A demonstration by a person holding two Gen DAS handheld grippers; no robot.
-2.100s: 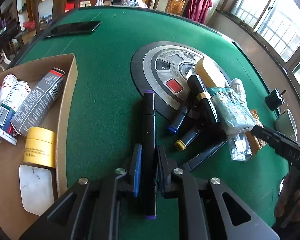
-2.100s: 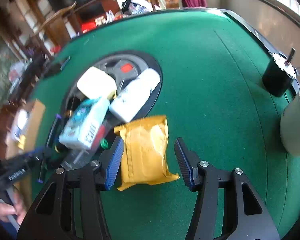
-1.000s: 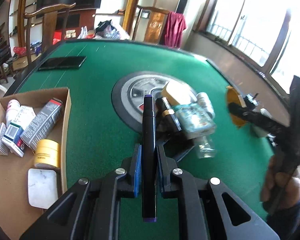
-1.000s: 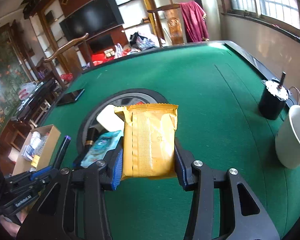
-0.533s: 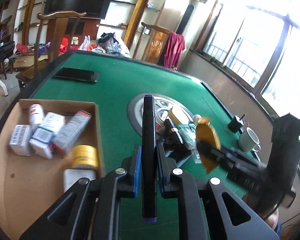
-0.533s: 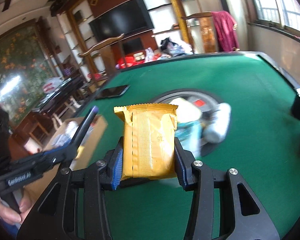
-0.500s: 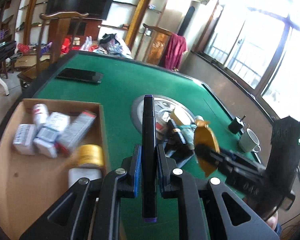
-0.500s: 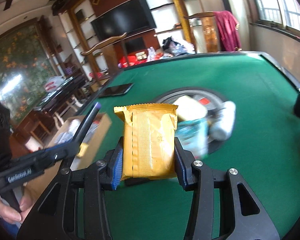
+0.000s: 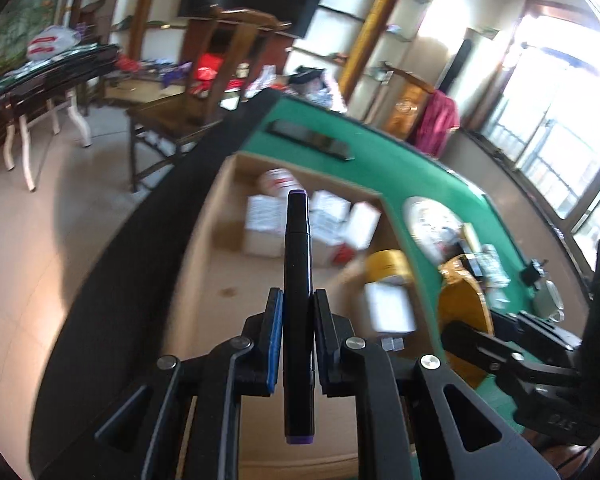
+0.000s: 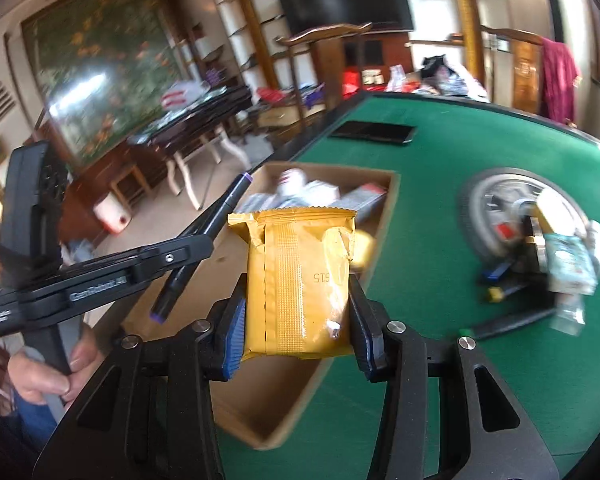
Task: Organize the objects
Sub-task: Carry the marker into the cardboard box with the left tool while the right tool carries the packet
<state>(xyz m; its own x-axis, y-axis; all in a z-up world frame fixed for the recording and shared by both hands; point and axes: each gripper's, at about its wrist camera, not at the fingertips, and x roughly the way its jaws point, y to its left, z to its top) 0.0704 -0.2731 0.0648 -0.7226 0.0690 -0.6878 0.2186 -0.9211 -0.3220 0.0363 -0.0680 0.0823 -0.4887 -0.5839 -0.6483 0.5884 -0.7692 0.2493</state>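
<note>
Marker (image 9: 298, 304) clamped in left tongs (image 9: 296, 344) | yellow packet (image 10: 298, 284) clamped in right tongs (image 10: 300, 332) | box (image 9: 216, 240) contents blurred

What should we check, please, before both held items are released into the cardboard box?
1. Left gripper clamped on the black marker with purple ends: ok.
2. Right gripper clamped on the yellow foil packet: ok.
3. Marker tip in front of the brown cardboard box: ok in the left wrist view; height above it: cannot tell.
4. Packet fully over the box: cannot tell; it hangs near the box's table-side wall.
5. Free floor in the box near the front: ok.
6. The two grippers apart from each other: ok.
</note>
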